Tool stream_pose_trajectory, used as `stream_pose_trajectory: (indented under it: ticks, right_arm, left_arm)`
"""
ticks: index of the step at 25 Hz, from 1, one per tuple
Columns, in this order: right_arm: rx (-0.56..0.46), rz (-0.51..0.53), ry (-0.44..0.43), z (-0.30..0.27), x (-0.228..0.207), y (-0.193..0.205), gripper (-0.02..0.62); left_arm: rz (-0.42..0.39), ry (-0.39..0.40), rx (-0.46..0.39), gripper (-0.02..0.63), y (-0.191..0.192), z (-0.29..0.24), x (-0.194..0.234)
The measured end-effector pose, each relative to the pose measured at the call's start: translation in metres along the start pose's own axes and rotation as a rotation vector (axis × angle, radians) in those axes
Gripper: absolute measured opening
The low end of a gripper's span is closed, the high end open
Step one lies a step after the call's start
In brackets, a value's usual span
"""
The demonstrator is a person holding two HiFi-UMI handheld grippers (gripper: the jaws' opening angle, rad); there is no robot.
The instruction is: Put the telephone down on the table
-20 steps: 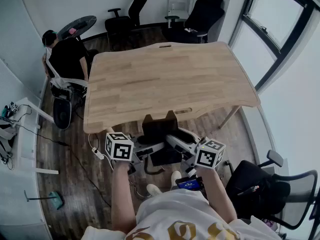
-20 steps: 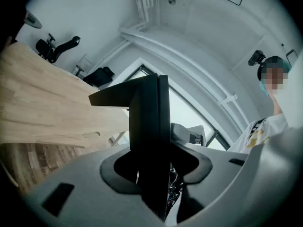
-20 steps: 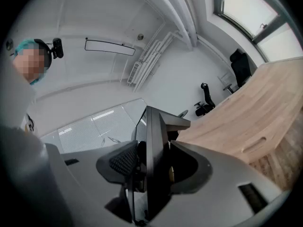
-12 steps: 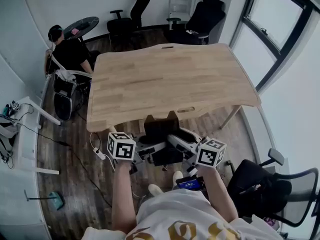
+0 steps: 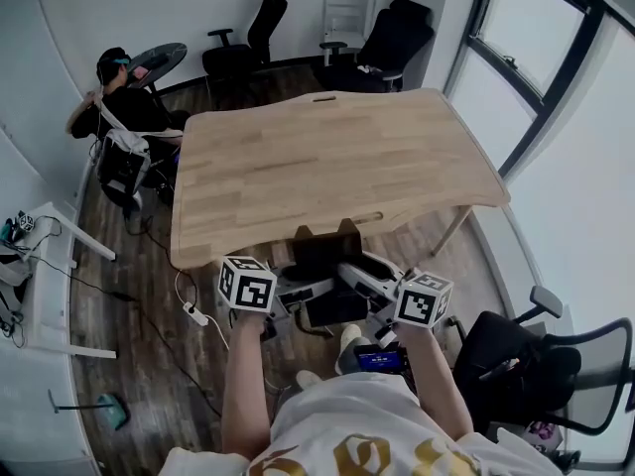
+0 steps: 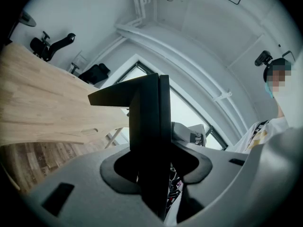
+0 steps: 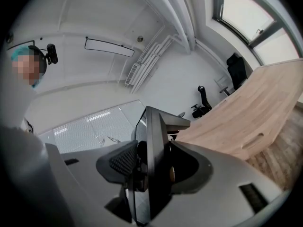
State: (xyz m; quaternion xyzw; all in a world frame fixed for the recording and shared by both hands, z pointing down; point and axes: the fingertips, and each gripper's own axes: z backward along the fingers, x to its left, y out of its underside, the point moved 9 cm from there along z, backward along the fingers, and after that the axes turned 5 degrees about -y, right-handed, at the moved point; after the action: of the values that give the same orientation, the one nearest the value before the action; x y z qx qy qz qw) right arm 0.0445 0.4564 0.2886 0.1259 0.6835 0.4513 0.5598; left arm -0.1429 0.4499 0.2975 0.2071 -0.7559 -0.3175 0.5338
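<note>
Between the two grippers, the telephone (image 5: 319, 254) is hanging in the air, short of the near edge of the table (image 5: 327, 157) and not resting on it. The left gripper (image 5: 303, 292) is clamping one side of it and the right gripper (image 5: 359, 278) is clamping the other, so both pairs of jaws are closing on the same black body.

The left gripper view is showing the telephone (image 6: 149, 141) as a thick, matt black upright slab running up from between the grey jaws, with a flat wing jutting out sideways at its top. The right gripper view is showing what the other does not: the telephone (image 7: 150, 155) seen edge-on looks thin, with a glossy, glass-like face on one side, and a dark ribbed pad (image 7: 124, 161) is pressing against that side.

Only the head view is giving the whole layout. Just beyond the gripper tips the table is spreading out, pale wood with a plank grain, rounded corners and a narrow slot (image 5: 362, 218) cut near its closest edge. Under the grippers dark wood-look flooring (image 5: 149, 335) is showing. Far beyond the left gripper a seated person (image 5: 124, 107) is sitting by the table's far corner, and black office chairs (image 5: 392, 38) are standing past the table.
</note>
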Motion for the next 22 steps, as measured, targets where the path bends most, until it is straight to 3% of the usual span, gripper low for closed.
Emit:
stream_pose_trajectory:
  ticks: [10,22]
  right_arm:
    - [0.015,-0.042,-0.012,-0.037,-0.068,-0.028,0.204]
    - [0.052,-0.084,-0.035,-0.092,-0.221,-0.128,0.204]
  left_arm:
    - [0.034,-0.022,0.010,0.181,-0.039,-0.024,0.063]
    - [0.068,-0.028,0.018,0.181,-0.152,-0.108,0.183]
